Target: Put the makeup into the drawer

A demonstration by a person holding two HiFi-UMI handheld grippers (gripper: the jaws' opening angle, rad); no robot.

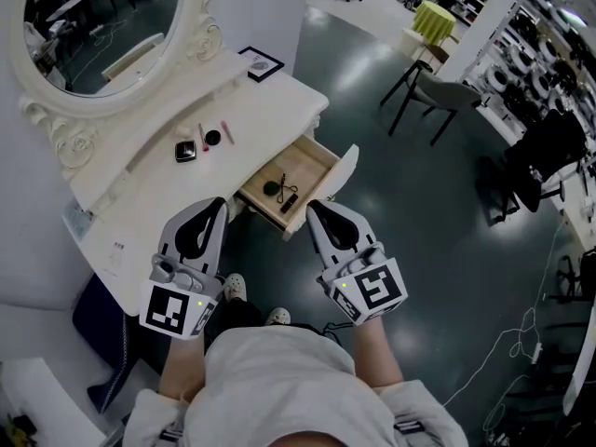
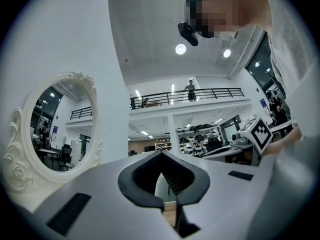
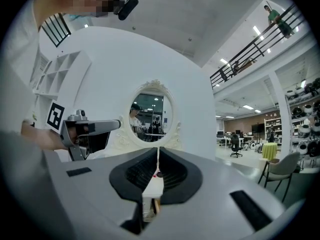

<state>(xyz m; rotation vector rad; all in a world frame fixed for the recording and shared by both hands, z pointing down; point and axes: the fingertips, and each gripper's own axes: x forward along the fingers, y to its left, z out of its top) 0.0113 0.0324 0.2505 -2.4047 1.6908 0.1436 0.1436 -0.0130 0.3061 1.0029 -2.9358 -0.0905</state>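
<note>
A: Where's the makeup?
B: Compact (image 1: 185,150), lipstick (image 1: 201,137) and pot (image 1: 213,139) lie on the table (image 1: 270,110), upper left of centre. Two dark pieces (image 1: 271,188) lie in the open drawer (image 1: 312,161), mid-frame.
A: And the tools?
B: Left gripper (image 1: 218,205) and right gripper (image 1: 316,209) are both clenched and empty, just below the drawer.
</note>
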